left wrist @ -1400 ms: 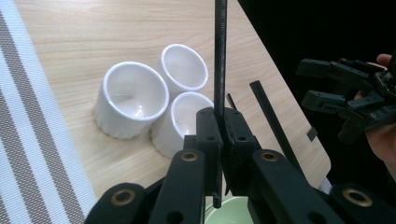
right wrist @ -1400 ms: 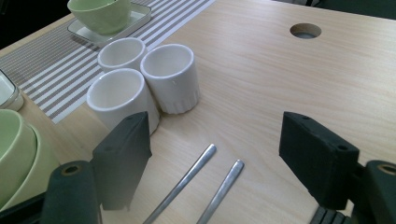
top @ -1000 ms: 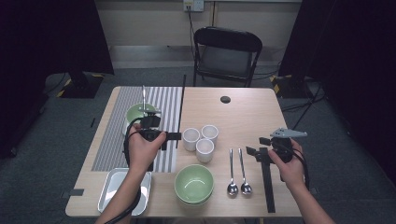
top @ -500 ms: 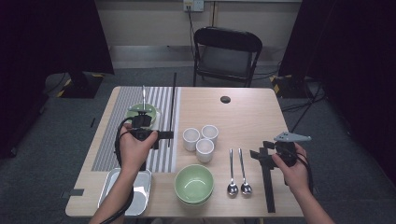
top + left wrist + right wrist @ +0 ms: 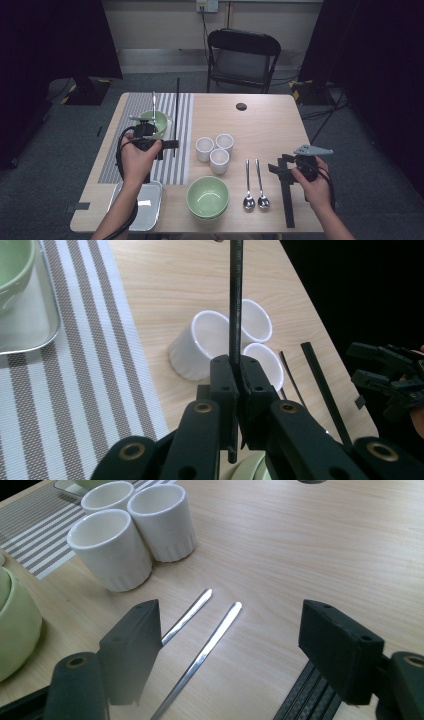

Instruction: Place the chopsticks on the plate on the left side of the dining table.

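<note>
Left claw (image 5: 235, 390) clamps a black chopstick (image 5: 176, 107); three white cups (image 5: 214, 149) just beyond; right claw (image 5: 230, 650) gapes empty.

Three white cups (image 5: 214, 148) stand clustered mid-table, two spoons (image 5: 255, 184) beside a green bowl (image 5: 208, 197)

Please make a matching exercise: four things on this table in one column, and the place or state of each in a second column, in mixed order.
1. black stick
2. two spoons
3. three white cups
4. right tool

a. standing close together mid-table
b. open, above the spoon handles
c. clamped in the left tool
d. lying side by side right of the green bowl

Pairs: 1-c, 2-d, 3-a, 4-b
</note>
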